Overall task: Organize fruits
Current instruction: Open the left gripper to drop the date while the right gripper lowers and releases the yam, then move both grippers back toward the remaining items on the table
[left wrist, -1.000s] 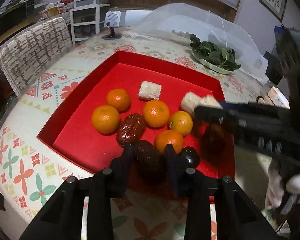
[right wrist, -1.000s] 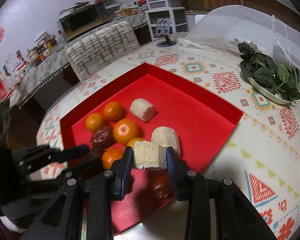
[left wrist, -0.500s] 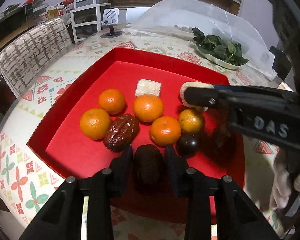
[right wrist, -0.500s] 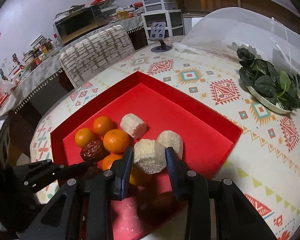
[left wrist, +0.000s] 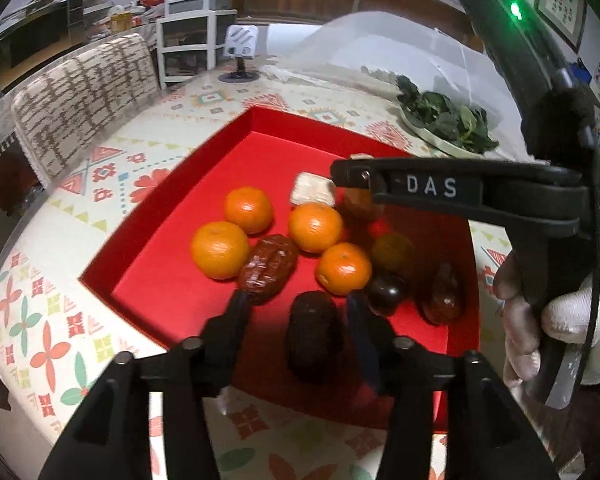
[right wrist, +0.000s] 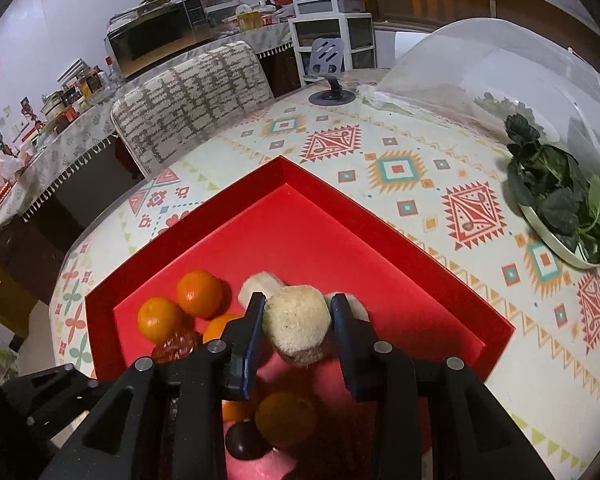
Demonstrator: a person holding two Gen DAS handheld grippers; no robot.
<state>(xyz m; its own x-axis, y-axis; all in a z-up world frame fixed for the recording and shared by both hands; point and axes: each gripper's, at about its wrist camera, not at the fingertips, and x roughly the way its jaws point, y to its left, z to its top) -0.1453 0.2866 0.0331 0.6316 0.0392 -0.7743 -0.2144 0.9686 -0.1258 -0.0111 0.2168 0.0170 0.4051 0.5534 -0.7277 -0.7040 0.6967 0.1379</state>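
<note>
Red tray (left wrist: pixel 168 216) on the patterned counter (left wrist: pixel 80 216), holding five oranges (one shaded) (left wrist: pixel 219 249), two glossy brown dates (left wrist: pixel 268 274), one dark round fruit (left wrist: pixel 385 294) and pale cut pieces (left wrist: pixel 313 189). Left tool (left wrist: pixel 296 312): jaws apart, straddling a dark oblong fruit (left wrist: pixel 314 334) without clear contact. Right tool (right wrist: pixel 298 318): jaws closed on one pale fibrous chunk (right wrist: pixel 298 324), held above the tray; two similar chunks lie behind it. Gloved right hand (left wrist: pixel 560 320) grips the handle, tool level.
</note>
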